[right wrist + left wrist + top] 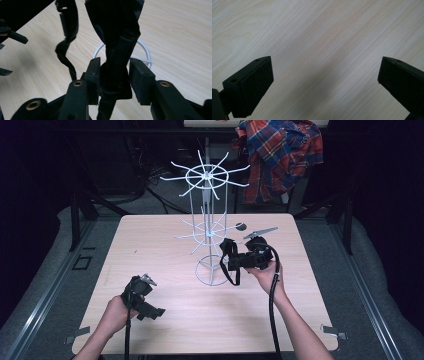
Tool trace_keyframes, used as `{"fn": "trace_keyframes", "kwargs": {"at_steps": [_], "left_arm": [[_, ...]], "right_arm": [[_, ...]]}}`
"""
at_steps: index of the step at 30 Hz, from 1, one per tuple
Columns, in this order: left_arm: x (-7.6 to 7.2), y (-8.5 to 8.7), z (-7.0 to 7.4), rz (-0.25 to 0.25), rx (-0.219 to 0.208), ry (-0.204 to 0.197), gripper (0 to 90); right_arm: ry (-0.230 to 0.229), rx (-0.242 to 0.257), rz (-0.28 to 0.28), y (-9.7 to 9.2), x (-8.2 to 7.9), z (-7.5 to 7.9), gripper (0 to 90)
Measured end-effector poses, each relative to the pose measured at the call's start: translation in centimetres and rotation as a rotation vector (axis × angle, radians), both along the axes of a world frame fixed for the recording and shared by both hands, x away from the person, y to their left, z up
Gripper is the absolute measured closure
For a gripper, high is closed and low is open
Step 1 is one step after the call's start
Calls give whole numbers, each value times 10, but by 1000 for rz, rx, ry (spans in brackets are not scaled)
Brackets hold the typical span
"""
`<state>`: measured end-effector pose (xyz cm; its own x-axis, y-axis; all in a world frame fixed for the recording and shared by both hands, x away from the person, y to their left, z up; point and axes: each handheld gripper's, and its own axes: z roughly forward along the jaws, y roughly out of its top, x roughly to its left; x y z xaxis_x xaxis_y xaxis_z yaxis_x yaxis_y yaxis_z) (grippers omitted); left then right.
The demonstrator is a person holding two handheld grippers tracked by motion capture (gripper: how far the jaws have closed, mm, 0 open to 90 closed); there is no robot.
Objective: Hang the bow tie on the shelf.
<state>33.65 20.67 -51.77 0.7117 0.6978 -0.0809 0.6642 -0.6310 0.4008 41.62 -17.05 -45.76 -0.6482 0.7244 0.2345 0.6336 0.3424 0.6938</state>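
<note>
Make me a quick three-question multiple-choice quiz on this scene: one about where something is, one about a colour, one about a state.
1. Where is the black strap?
A. Between the right gripper's jaws
B. Flat on the table under the left gripper
C. Draped over the shirt

2. What colour is the shirt behind the table?
A. Plain white
B. Red and blue plaid
C. Solid green

3. How do the left gripper's jaws stand?
A. Shut on the strap
B. Shut on a rack hook
C. Wide open, nothing between them

Answers:
1 A: the right gripper view shows the black strap running down between the jaws of the right gripper.
2 B: the shirt shows red and blue checks.
3 C: the left gripper has only bare table between its jaws.
</note>
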Motion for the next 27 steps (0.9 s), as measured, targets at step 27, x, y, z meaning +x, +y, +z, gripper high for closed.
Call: {"fn": "trace_keyframes", "kwargs": {"at_steps": [27], "left_arm": [[0,-1,1,-5,-7,-5,1]], "right_arm": [[-2,-147,16,-12,-28,25,218]]}}
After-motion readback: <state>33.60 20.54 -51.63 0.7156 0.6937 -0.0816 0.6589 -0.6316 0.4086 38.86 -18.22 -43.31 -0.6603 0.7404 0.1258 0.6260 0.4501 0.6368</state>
